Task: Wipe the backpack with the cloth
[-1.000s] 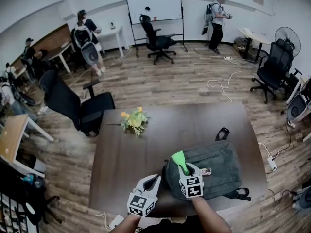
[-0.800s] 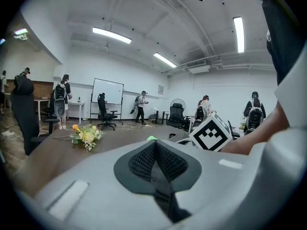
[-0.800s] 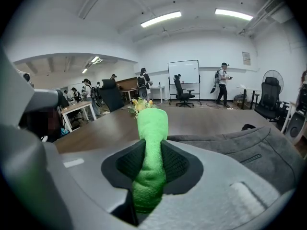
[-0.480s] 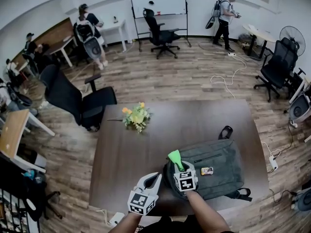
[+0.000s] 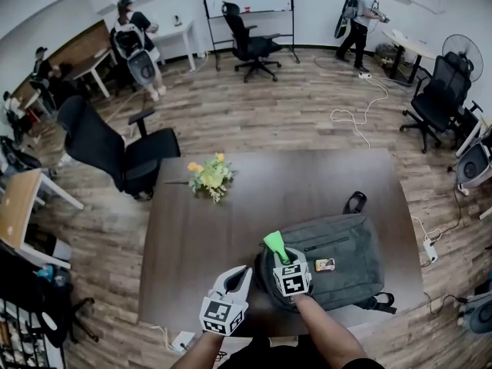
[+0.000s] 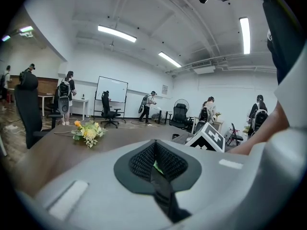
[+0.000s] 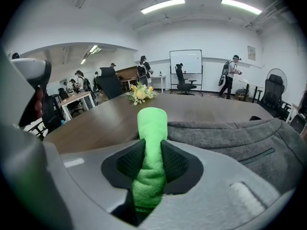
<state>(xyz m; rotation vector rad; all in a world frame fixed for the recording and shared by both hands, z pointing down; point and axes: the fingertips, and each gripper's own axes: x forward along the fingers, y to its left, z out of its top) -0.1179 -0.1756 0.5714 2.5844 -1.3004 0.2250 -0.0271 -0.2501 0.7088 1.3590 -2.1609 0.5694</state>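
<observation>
My right gripper (image 5: pixel 281 260), lower centre: jaws pinching the green cloth (image 5: pixel 274 244) at the left edge of the backpack (image 5: pixel 346 264). Backpack flat on table (image 5: pixel 231 229), lower right. My left gripper (image 5: pixel 240 275), just left: jaws pressed together, empty.

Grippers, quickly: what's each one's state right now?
Left gripper: shut, empty.
Right gripper: shut on the green cloth.
</observation>
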